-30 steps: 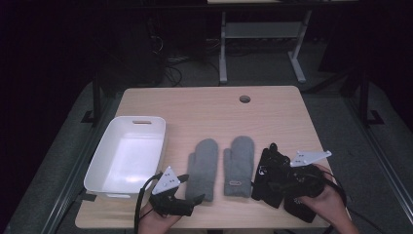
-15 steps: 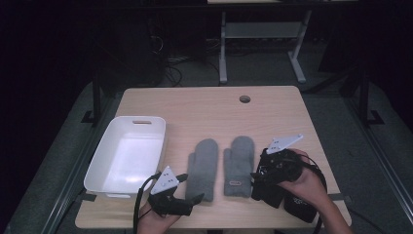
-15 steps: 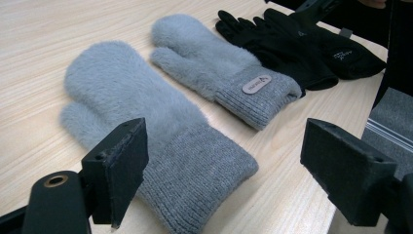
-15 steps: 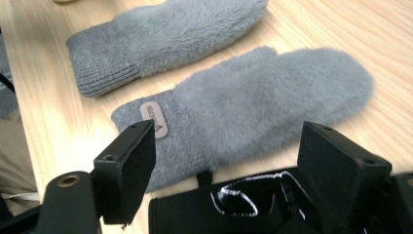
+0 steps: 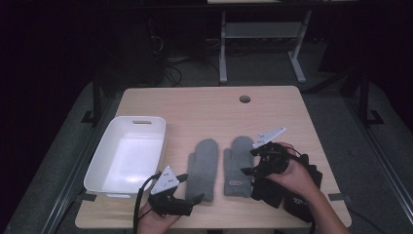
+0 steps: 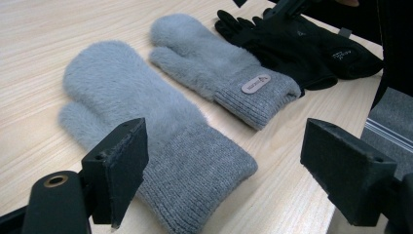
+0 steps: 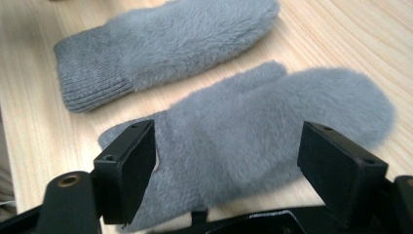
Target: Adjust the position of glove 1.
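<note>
Hovering wide open, right claw (image 5: 249,163) over right grey mitten (image 5: 238,163) (nothing gripped).

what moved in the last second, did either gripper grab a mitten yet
The right gripper swung left off the black gloves and now hovers over the right grey mitten, jaws open around it, nothing grasped. The left gripper, left mitten and white bin stayed put.
</note>
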